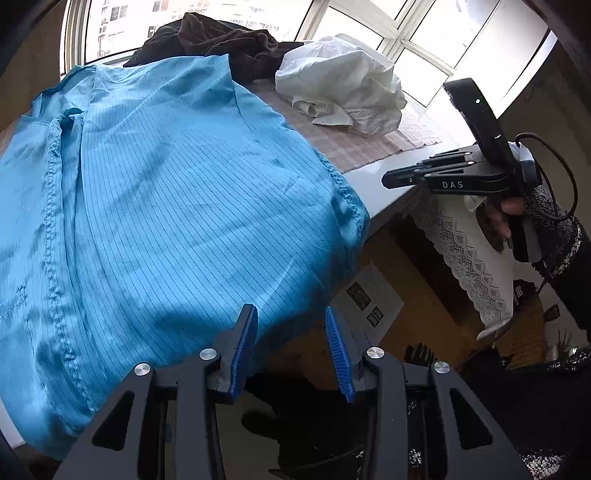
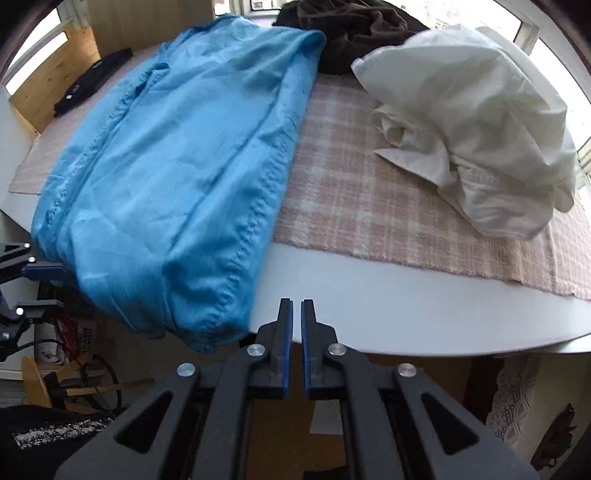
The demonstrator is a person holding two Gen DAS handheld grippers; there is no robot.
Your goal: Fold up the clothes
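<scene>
A blue pinstriped garment (image 1: 166,203) lies lengthwise on the table, its near end hanging over the front edge (image 2: 177,166). My left gripper (image 1: 290,310) is open just below that hanging hem, its left fingertip against the fabric's edge and nothing between the pads. It also shows at the far left of the right wrist view (image 2: 37,288). My right gripper (image 2: 296,306) is shut and holds nothing, hovering over the bare table edge right of the blue garment. In the left wrist view, a hand holds the right gripper (image 1: 406,177).
A crumpled white garment (image 2: 480,122) and a dark brown one (image 2: 354,33) sit at the back on a pink plaid cloth (image 2: 351,199). The white table rim (image 2: 406,317) runs in front. A black item (image 2: 92,81) lies far left. Lace cloth (image 1: 469,258) hangs below.
</scene>
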